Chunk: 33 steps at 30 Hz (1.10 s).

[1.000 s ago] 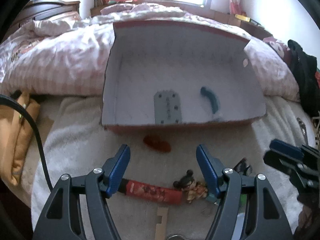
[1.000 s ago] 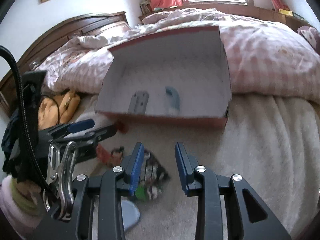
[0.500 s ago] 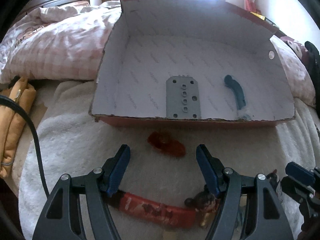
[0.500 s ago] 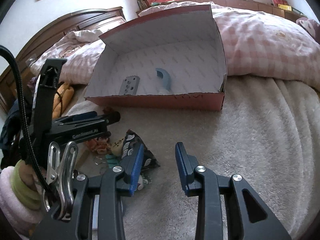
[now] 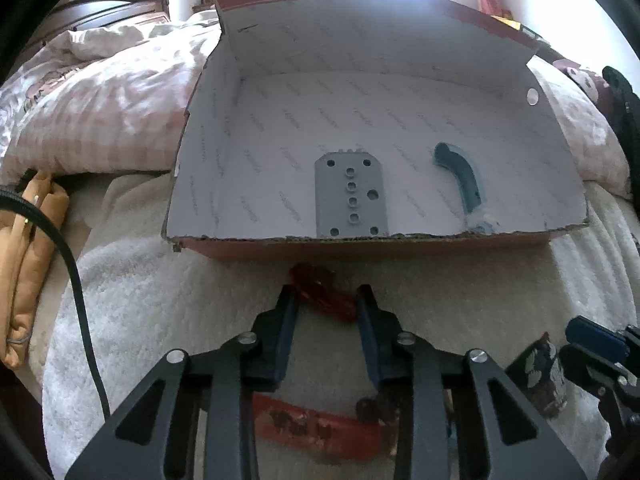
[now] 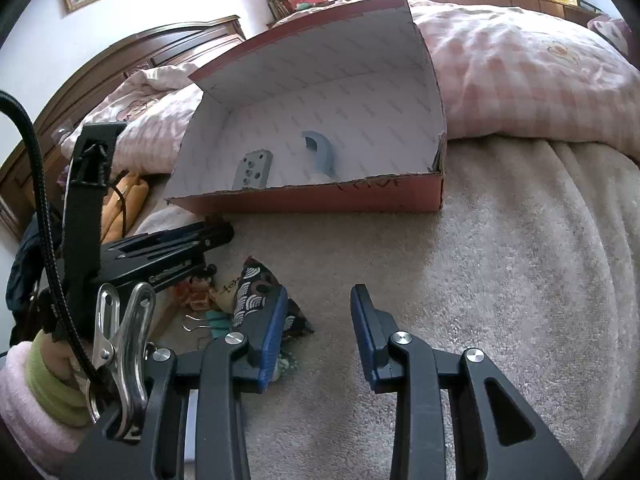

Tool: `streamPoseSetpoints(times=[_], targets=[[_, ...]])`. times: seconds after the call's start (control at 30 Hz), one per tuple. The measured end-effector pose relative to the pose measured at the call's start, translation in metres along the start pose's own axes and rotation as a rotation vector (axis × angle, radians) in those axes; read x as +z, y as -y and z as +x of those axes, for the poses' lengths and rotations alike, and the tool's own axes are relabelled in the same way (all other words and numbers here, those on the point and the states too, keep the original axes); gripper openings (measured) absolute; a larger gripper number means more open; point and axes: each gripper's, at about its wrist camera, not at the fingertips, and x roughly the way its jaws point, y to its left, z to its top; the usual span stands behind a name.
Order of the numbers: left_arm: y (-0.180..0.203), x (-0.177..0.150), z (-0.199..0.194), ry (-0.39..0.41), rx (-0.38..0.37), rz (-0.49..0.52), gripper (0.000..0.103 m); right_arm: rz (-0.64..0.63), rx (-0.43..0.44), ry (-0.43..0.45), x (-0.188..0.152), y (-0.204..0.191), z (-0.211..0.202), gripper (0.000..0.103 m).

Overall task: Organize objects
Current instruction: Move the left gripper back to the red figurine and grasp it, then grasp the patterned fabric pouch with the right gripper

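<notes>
A red cardboard box (image 5: 380,245) lies open on the cream blanket, with a grey holed plate (image 5: 351,200) and a blue curved piece (image 5: 460,176) inside. Just before its front wall sits a crinkled red translucent piece (image 5: 322,294). My left gripper (image 5: 326,294) is closing on that piece, and both pads touch its ends. Under the left gripper lies a red strip (image 5: 316,428) with a small doll (image 6: 196,288). My right gripper (image 6: 318,312) stands open over bare blanket, with a dark patterned pouch (image 6: 260,292) just left of its left finger.
A pink checked quilt (image 6: 520,80) is heaped behind and beside the box. An orange bag (image 5: 28,248) and a black cable (image 5: 76,280) lie at the left. A teal binder clip (image 6: 216,322) sits near the pouch. A dark wooden headboard (image 6: 120,64) stands behind.
My left gripper came down and forward to the red piece, and its jaws narrowed around it. My right gripper sank toward the blanket with its jaws unchanged.
</notes>
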Motion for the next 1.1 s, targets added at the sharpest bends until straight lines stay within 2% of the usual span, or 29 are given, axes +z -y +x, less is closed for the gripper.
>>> streamPoseSetpoints(times=[0.23, 0.43, 0.57, 0.87, 1.1], targets=[[-0.008, -0.012, -0.018, -0.014, -0.049, -0.025, 0.029, -0.016, -0.01, -0.001, 0.0, -0.004, -0.003, 0.034], [-0.016, -0.026, -0.032, -0.01, -0.076, -0.027, 0.029, -0.025, 0.03, 0.008, 0.001, -0.011, -0.008, 0.034], [-0.022, -0.025, -0.036, -0.004, -0.088, -0.03, 0.029, -0.07, 0.042, -0.015, -0.001, -0.022, -0.004, 0.039], [-0.026, -0.03, -0.051, 0.016, -0.113, -0.031, 0.029, -0.084, 0.013, -0.061, -0.002, -0.03, 0.014, 0.039], [-0.03, -0.035, -0.062, 0.028, -0.129, -0.033, 0.029, -0.042, -0.003, -0.037, -0.002, -0.027, 0.006, 0.033]])
